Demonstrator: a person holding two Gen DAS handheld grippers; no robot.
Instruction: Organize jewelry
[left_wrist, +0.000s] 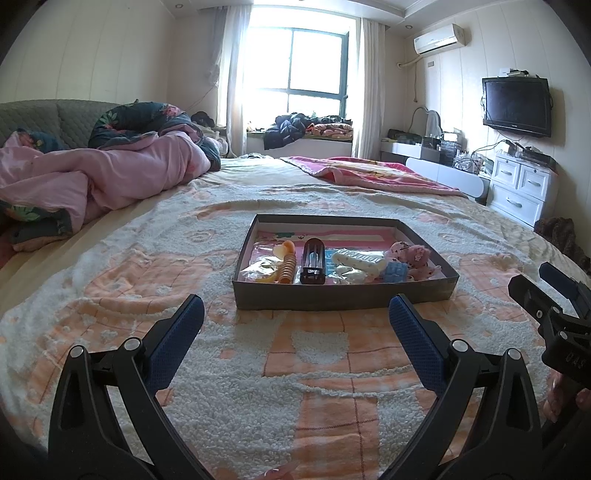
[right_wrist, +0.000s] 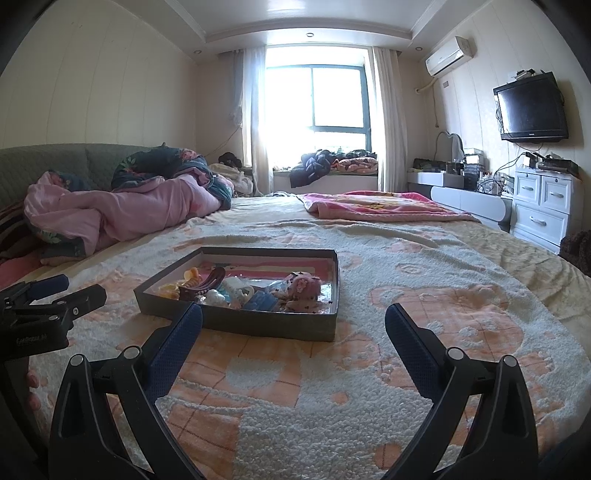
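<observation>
On a wide bed (left_wrist: 332, 387) spread with a nubby peach-and-white blanket, we find a shallow dark tray (left_wrist: 343, 295) lying flat in front of us, hair accessories crowded along its near side: a pink plush scrunchie (left_wrist: 415, 256), a white clip (left_wrist: 356, 260), a dark claw clip (left_wrist: 313, 266), an orange spiral tie (left_wrist: 288, 269). Our left gripper (left_wrist: 295, 321) and right gripper (right_wrist: 293, 328) hover short of the tray, jaws spread wide, holding nothing. We judge the sorting at or near its end, or not yet begun. Any next pick calls for reaching over the near wall and closing on one piece alone.
</observation>
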